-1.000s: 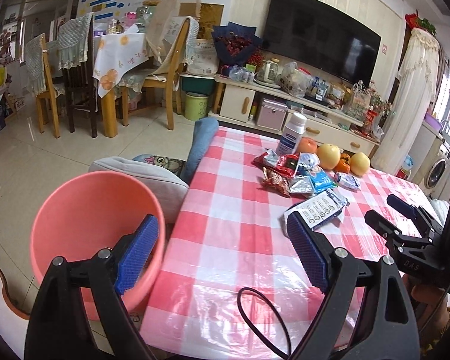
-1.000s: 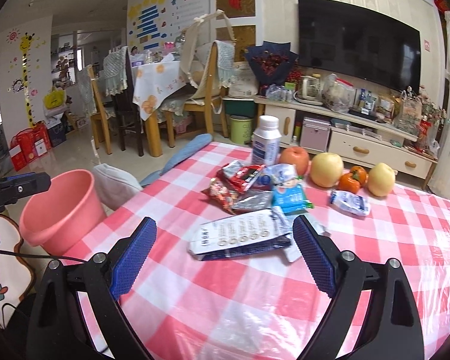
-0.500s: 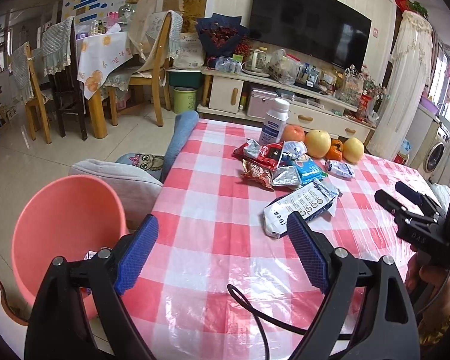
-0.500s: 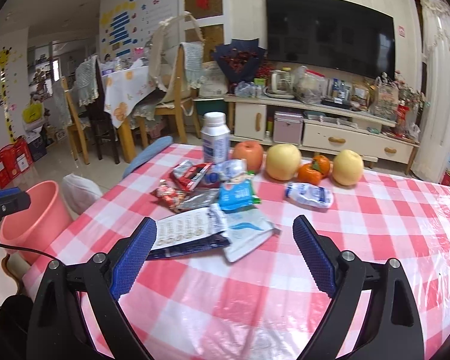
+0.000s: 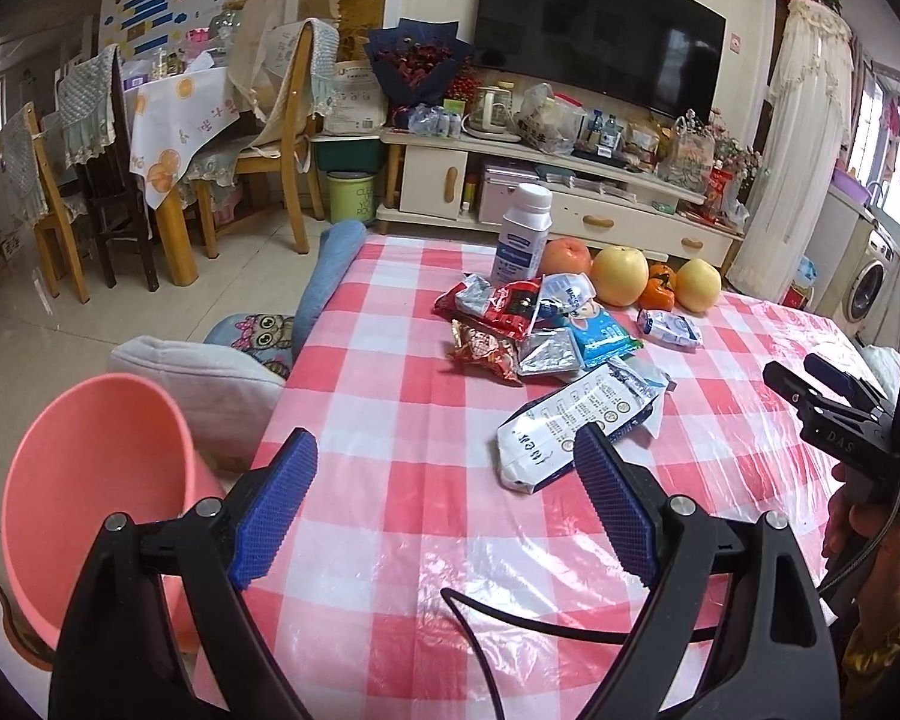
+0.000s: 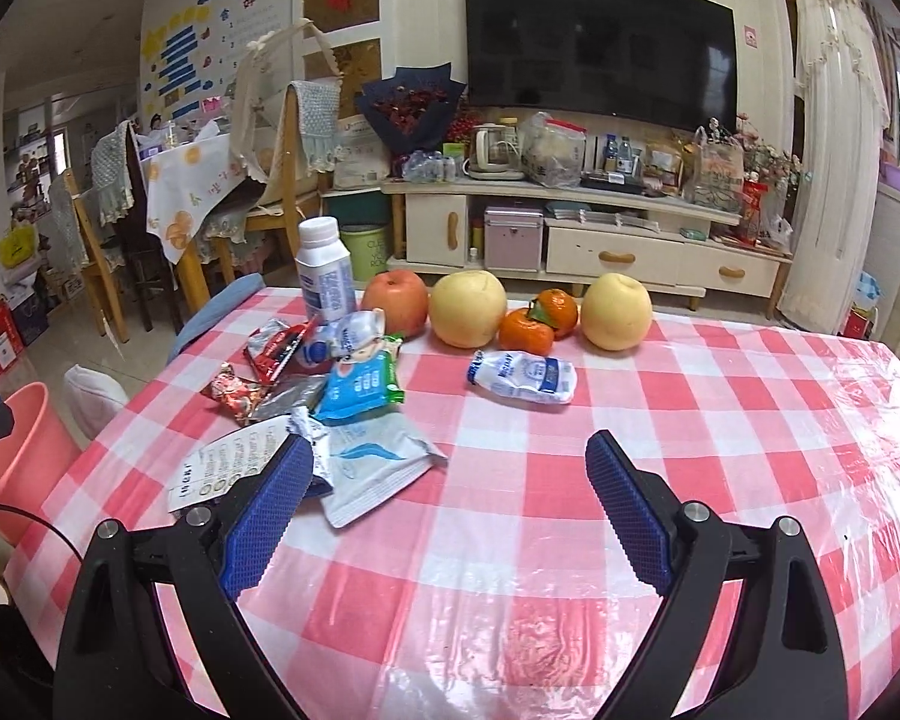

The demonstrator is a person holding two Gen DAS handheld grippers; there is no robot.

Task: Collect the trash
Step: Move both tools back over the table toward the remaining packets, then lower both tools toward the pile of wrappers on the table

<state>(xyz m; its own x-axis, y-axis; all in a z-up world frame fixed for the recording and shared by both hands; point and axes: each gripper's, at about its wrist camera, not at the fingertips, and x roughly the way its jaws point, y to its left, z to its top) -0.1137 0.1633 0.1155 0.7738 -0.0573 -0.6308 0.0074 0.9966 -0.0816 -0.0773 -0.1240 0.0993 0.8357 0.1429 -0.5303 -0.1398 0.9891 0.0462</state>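
A heap of snack wrappers (image 5: pixel 534 330) lies on the red-checked tablecloth (image 5: pixel 402 432), with a large white printed packet (image 5: pixel 576 426) nearest me. In the right wrist view the heap (image 6: pixel 324 378) sits at the left, with a white-blue packet (image 6: pixel 378 468) and a crushed milk pouch (image 6: pixel 522 377). A pink bin (image 5: pixel 96 480) stands off the table's left edge; it also shows in the right wrist view (image 6: pixel 24 456). My left gripper (image 5: pixel 444 504) is open and empty over the near table. My right gripper (image 6: pixel 450 510) is open and empty; it also shows in the left wrist view (image 5: pixel 834 384).
A white bottle (image 6: pixel 325 276), an apple (image 6: pixel 395 300), two pears (image 6: pixel 468 309) and tangerines (image 6: pixel 540 315) stand at the table's far edge. Cushions (image 5: pixel 210 378) lie on a seat left of the table. A black cable (image 5: pixel 510 630) crosses the near edge.
Both grippers have swung to the right: the bin has slid left in both views and the wrapper heap now sits more centrally. Both stayed open.
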